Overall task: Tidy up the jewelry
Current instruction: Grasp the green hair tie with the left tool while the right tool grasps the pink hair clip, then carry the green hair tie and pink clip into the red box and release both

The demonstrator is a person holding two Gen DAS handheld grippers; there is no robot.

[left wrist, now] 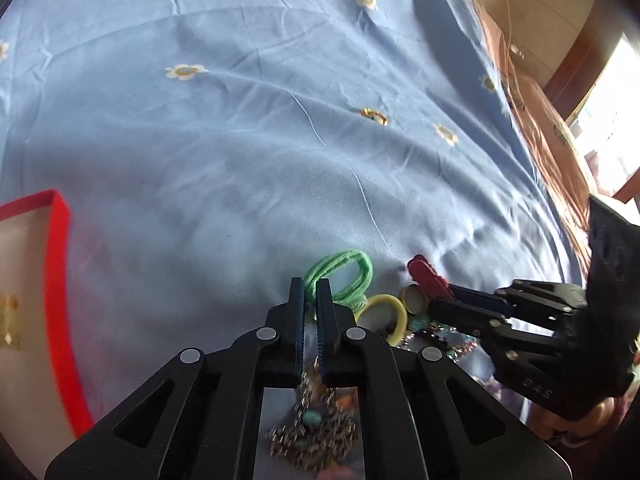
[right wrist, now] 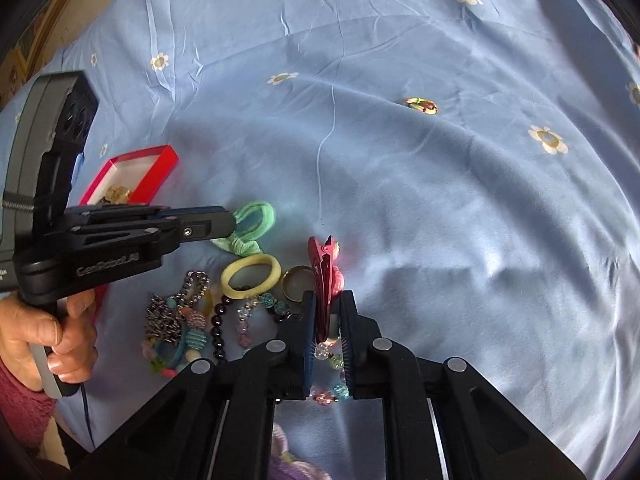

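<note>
Two hair ties: one green hair tie [right wrist: 256, 216], one yellow hair tie [right wrist: 251, 271]. One red hair clip [right wrist: 325, 276]. One gold ring [right wrist: 299, 281]. One red box [right wrist: 158, 168], with a gold piece [right wrist: 117, 193] inside. One small gold trinket [right wrist: 422, 105] well apart on the blue sheet [right wrist: 440, 220]. One tangled metal chain [right wrist: 166, 314]. One dark bead bracelet [right wrist: 219, 330] and at least two pale or multicoloured bead strands [right wrist: 244, 326], exact count unclear in the heap. Two grippers: left gripper [right wrist: 232, 222], right gripper [right wrist: 327, 300]. One hand [right wrist: 60, 332] in view.
</note>
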